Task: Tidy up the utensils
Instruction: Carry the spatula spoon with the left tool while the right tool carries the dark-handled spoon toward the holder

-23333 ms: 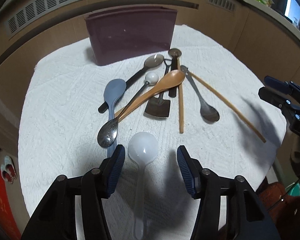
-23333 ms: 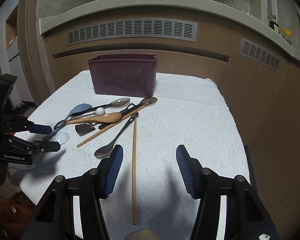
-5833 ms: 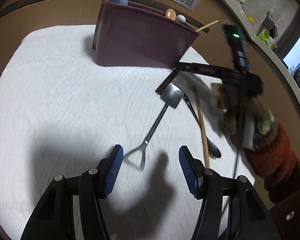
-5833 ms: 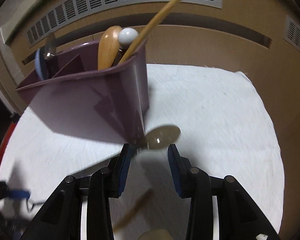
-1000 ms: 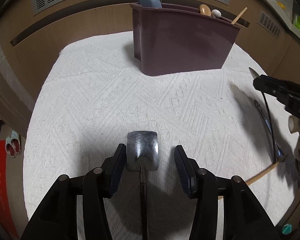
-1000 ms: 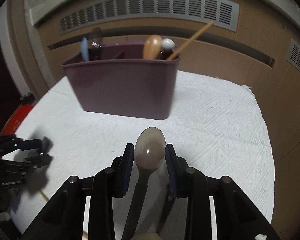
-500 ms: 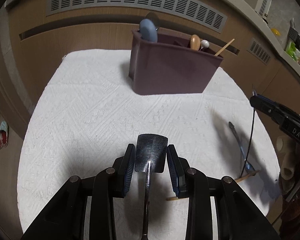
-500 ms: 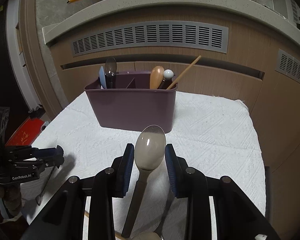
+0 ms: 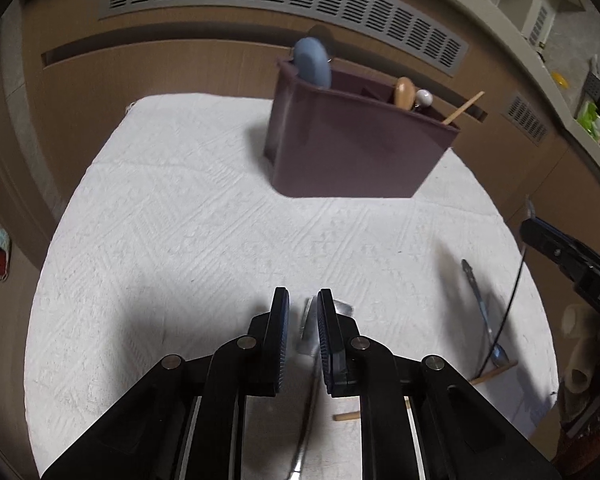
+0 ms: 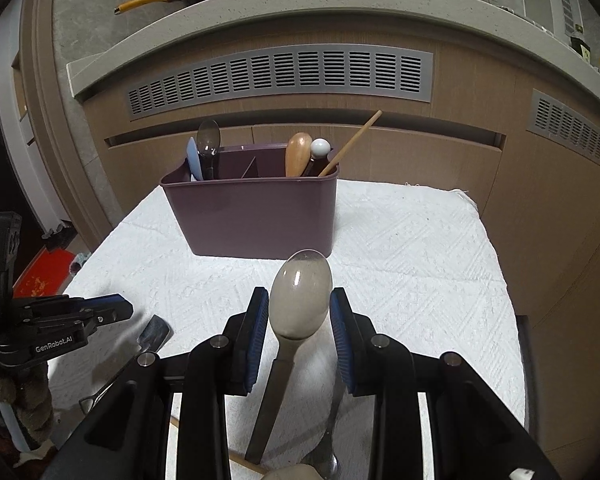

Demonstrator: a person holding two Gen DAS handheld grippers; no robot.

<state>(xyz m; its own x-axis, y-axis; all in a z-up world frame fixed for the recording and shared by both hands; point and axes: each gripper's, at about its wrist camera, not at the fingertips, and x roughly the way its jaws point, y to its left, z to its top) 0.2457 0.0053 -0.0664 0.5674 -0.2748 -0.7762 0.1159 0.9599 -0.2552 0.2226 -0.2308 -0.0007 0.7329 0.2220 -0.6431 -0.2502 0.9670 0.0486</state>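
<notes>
A maroon utensil holder [image 9: 356, 144] [image 10: 256, 208] stands at the back of the white cloth. It holds a blue spoon [image 9: 312, 62], a wooden spoon [image 9: 404, 91], a white-tipped utensil and a chopstick. My left gripper [image 9: 303, 320] is shut on a small metal spatula [image 9: 312, 330], whose blade shows tilted between the pads; it also shows in the right wrist view [image 10: 154, 334]. My right gripper [image 10: 299, 316] is shut on a metal spoon [image 10: 300, 292], bowl pointing toward the holder.
A metal spoon [image 9: 482, 312] and a wooden chopstick [image 9: 488, 376] lie on the cloth [image 9: 180, 220] at the right, under the right gripper. Brown cabinet panels with vent grilles [image 10: 280, 76] stand behind the table. A red mat [image 10: 40, 276] lies on the floor at the left.
My left gripper has closed tighter and the spatula blade has turned edge-on between the pads. Both grippers have pulled back and risen slightly; the holder looks farther away.
</notes>
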